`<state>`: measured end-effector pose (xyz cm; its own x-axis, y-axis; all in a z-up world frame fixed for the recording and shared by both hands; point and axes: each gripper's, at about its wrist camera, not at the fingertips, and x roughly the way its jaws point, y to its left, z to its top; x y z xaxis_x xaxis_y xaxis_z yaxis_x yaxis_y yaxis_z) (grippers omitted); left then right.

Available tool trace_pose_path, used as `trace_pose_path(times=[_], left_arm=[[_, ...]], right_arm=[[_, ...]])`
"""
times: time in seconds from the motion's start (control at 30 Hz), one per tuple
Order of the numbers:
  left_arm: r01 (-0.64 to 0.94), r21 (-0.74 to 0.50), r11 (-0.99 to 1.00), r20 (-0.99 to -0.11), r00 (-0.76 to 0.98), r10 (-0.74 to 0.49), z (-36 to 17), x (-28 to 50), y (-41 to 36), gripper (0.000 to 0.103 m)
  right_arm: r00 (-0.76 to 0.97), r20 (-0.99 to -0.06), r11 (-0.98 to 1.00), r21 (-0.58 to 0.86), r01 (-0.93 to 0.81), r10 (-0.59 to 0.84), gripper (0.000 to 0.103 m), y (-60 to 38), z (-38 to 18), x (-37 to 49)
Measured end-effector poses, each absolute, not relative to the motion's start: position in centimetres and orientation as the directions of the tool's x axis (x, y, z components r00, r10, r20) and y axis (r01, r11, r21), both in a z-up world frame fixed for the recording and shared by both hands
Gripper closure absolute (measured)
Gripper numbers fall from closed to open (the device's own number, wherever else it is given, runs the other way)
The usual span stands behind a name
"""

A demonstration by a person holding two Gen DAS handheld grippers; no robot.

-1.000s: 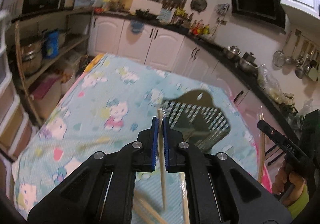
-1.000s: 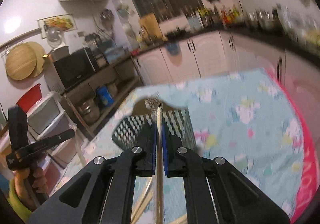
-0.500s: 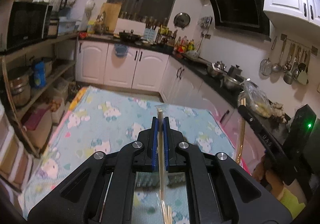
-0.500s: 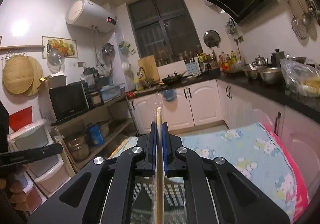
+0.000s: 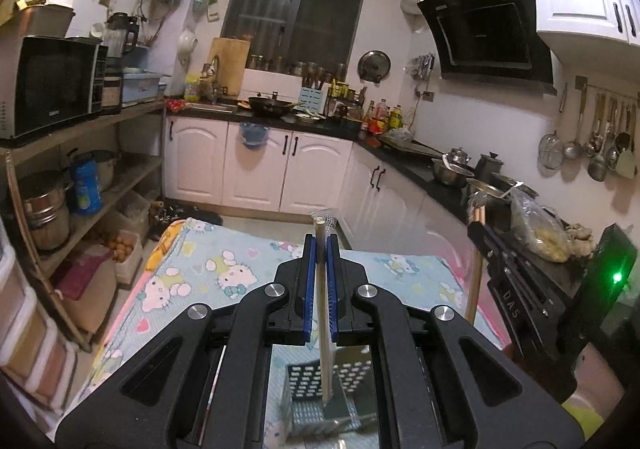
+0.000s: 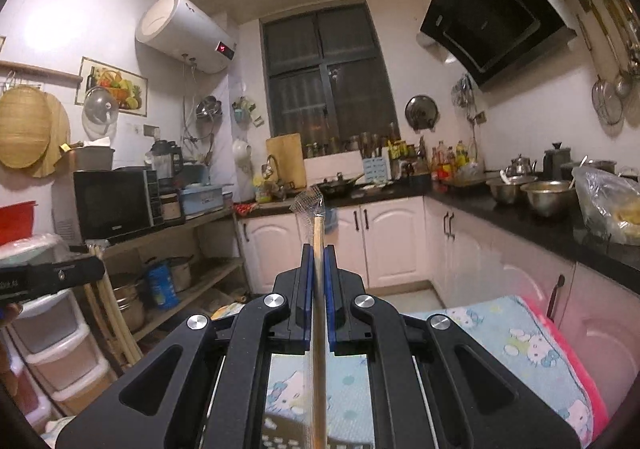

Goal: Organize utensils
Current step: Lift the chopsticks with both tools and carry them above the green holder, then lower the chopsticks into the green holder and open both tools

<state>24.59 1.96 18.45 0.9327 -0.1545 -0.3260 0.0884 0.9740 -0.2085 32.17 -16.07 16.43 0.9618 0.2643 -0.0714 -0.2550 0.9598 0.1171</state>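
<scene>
The left tongs (image 5: 320, 281) are clamped on a wrapped chopstick (image 5: 322, 313) that stands upright. The right tongs (image 6: 316, 289) are clamped on another wrapped chopstick (image 6: 317, 329), also upright. A black basket with holes (image 5: 312, 393) sits on the bench (image 5: 208, 269), right under the left tongs at 6 o'clock. To do this well, keep each stick straight and lower it slowly into the basket before letting go.

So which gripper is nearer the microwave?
Left. The left gripper sits on the shelving side, close to the microwave; the right gripper is farther over, beside the counter.
</scene>
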Motion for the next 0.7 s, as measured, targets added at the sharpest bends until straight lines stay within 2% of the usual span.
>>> trace_pose_path(times=[0.3, 0.7], left_arm=[[0.079, -0.194, 0.978, -0.314, 0.939, -0.138, 15.6, 26.2, 1.7, 0.102], [0.078, -0.204, 0.976, -0.37, 0.917, -0.151, 12.5, 26.7, 2.3, 0.102]], right_arm=[[0.985, -0.032, 0.985, 0.043, -0.166, 0.167, 0.097, -14.7, 13.8, 34.0], [0.994, -0.03, 0.994, 0.039, -0.104, 0.105, 0.097, -15.1, 10.3, 34.0]])
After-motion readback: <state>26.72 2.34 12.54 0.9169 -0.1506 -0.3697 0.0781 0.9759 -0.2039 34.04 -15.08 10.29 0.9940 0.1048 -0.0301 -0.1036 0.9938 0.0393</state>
